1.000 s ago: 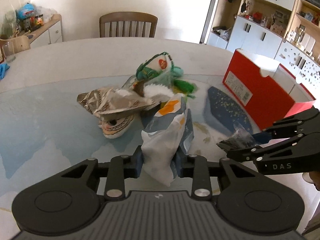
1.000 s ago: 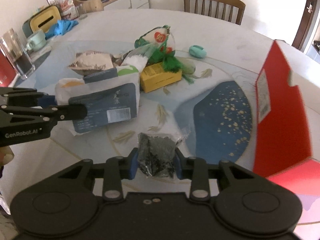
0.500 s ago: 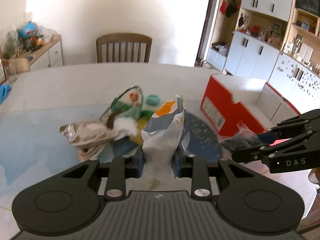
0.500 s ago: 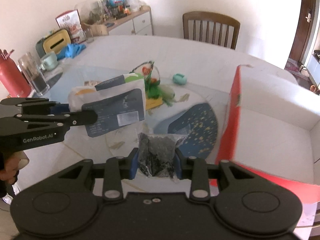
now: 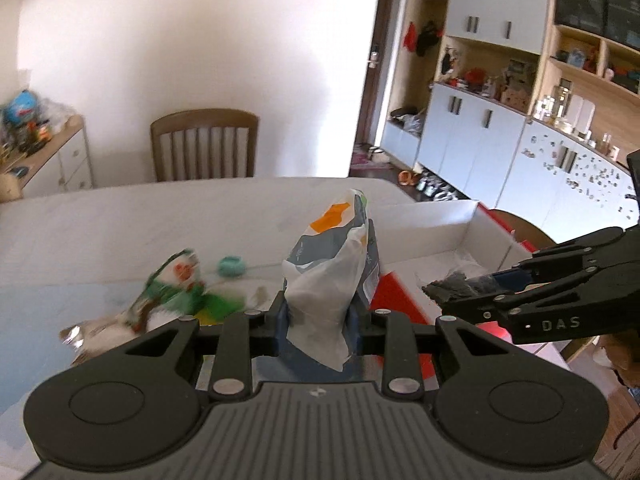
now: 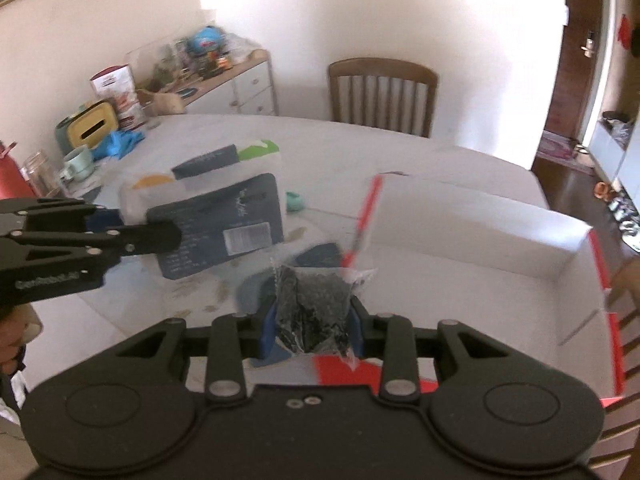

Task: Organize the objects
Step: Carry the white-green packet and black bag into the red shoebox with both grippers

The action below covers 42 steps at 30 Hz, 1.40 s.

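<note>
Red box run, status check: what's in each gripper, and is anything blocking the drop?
Left gripper shut on white snack bag. Right gripper shut on clear packet of dark bits. Both raised near red box. Box interior looks clear.

I can't read the smeared green packet left of the white pouch; the pouch's print is blurred, and the red box beyond it runs off frame.
</note>
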Available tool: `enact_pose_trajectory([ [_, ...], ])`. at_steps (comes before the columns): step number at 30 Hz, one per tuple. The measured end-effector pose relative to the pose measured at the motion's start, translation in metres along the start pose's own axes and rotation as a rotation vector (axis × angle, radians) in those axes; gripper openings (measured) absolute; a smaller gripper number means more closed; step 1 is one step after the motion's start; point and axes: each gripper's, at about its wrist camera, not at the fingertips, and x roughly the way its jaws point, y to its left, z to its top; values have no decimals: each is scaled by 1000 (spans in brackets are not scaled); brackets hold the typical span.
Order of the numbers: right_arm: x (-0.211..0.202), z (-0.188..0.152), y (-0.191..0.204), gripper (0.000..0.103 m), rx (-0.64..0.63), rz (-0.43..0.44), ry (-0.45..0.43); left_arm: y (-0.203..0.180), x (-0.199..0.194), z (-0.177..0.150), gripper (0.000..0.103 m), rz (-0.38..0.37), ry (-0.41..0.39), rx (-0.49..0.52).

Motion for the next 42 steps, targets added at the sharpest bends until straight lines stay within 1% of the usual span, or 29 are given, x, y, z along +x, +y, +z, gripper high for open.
enact_pose_trajectory([
  [5, -2, -3, -37, 34, 46, -51, -1, -30, 16, 16, 28, -35, -6, 51],
  [10, -5, -5, -69, 34, 87, -102, -9, -59, 43, 29, 28, -62, 16, 85],
  [16, -2, -12, -106, 34, 116, -145, 3, -87, 84, 43, 28, -88, 68, 105],
  [23, 15, -20, -140, 34, 137, -176, 50, -117, 137, 52, 28, -95, 142, 163],
  [26, 26, -23, -148, 34, 135, -169, 84, -127, 156, 52, 28, -104, 177, 178],
  [32, 45, -28, -151, 34, 101, -165, 149, -143, 194, 53, 28, -145, 250, 207],
  [38, 55, -35, -157, 34, 80, -151, 194, -160, 222, 54, 28, -180, 290, 248],
  [42, 61, -42, -160, 34, 74, -165, 225, -171, 238, 52, 28, -183, 311, 277],
])
